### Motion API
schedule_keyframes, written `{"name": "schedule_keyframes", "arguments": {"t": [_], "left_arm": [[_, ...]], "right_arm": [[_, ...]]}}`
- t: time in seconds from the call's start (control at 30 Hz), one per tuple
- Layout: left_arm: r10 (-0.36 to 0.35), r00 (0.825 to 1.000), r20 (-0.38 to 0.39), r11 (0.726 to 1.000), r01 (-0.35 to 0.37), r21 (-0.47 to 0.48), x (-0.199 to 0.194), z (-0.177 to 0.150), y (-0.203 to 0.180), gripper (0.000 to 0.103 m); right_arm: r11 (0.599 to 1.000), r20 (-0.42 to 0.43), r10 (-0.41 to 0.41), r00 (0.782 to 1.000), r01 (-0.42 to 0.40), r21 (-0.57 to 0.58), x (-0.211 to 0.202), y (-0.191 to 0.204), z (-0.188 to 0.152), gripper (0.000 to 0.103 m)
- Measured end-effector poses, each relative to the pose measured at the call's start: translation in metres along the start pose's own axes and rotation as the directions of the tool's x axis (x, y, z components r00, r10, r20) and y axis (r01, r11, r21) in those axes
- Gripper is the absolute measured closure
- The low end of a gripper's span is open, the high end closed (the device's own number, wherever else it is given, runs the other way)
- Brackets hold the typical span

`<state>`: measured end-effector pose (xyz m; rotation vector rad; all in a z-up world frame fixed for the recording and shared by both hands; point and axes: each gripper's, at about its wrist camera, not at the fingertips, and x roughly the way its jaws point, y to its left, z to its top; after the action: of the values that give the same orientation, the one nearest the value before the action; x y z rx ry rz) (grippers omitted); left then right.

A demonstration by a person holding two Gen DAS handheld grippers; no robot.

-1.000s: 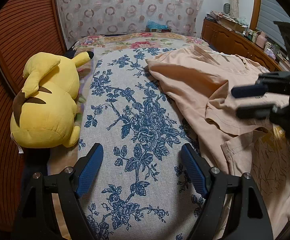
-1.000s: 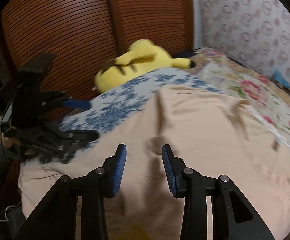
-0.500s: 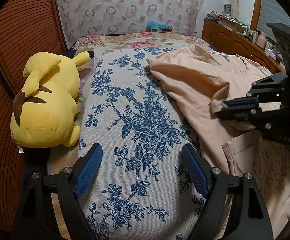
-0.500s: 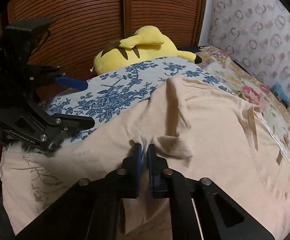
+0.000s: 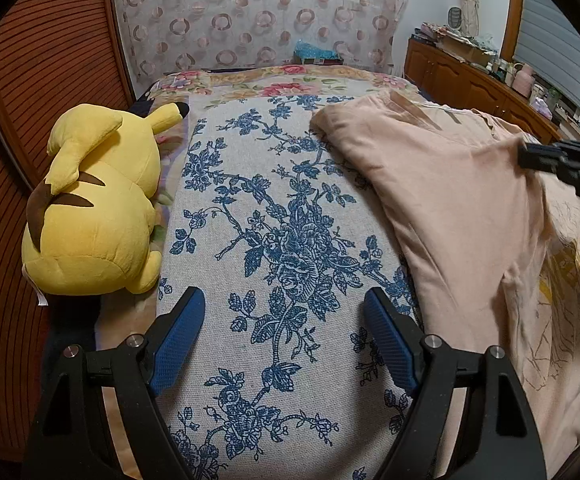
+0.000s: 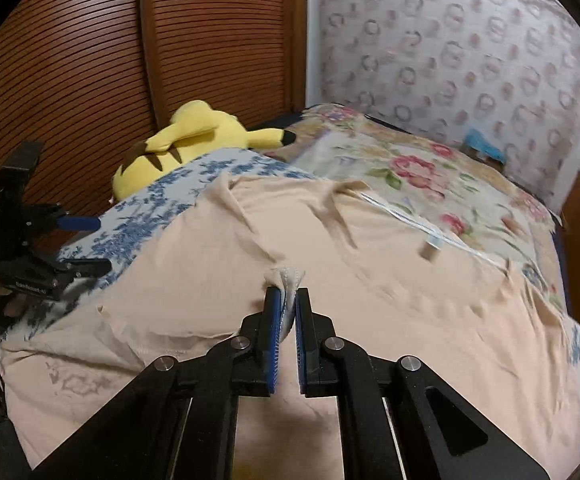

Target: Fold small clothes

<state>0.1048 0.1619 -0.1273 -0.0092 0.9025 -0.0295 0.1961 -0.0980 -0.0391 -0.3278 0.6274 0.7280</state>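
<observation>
Pinching a raised tuck of the peach shirt (image 6: 369,300), your right gripper (image 6: 284,300) has its jaws clamped to carry a fold across the bed (image 5: 282,208); your left gripper (image 5: 286,320) waits, jaws wide, beside the shirt.

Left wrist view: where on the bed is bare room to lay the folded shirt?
The widest free patch is the blue-flowered cloth, bordered by the yellow plush toy on one side and the peach cotton shirt on the other, ahead of the open left gripper. The right gripper pinches the shirt, which crowds that side.
</observation>
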Motion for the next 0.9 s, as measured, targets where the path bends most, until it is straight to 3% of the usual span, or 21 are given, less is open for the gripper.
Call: {"name": "schedule_keyframes", "arguments": {"t": [0.07, 0.2, 0.67, 0.77, 0.9], "left_arm": [[0.001, 1.0, 0.0, 1.0, -0.001, -0.001, 0.0, 0.0, -0.001, 0.021], [0.026, 1.0, -0.001, 0.999, -0.026, -0.021, -0.002, -0.001, -0.003, 0.02], [-0.106, 0.99, 0.098, 0.992, 0.098, 0.078, -0.041, -0.005, -0.085, 0.021], [-0.146, 0.986, 0.081, 0.985, 0.137, 0.105, -0.039, -0.007, -0.1, 0.029], [-0.148, 0.988, 0.054, 0.982, 0.14, 0.123, -0.032, -0.006, -0.112, 0.039]], "right_arm": [[1.0, -0.042, -0.022, 0.999, 0.023, 0.013, 0.0, -0.002, -0.01, 0.072], [0.998, -0.079, -0.053, 0.995, 0.056, 0.035, -0.004, -0.003, -0.026, 0.065], [0.968, -0.12, -0.188, 0.975, 0.205, 0.147, -0.091, -0.036, -0.1, 0.065], [0.961, -0.129, -0.2, 0.971, 0.22, 0.168, -0.111, -0.038, -0.117, 0.065], [0.955, -0.15, -0.204, 0.967, 0.23, 0.186, -0.12, -0.041, -0.13, 0.065]]}}
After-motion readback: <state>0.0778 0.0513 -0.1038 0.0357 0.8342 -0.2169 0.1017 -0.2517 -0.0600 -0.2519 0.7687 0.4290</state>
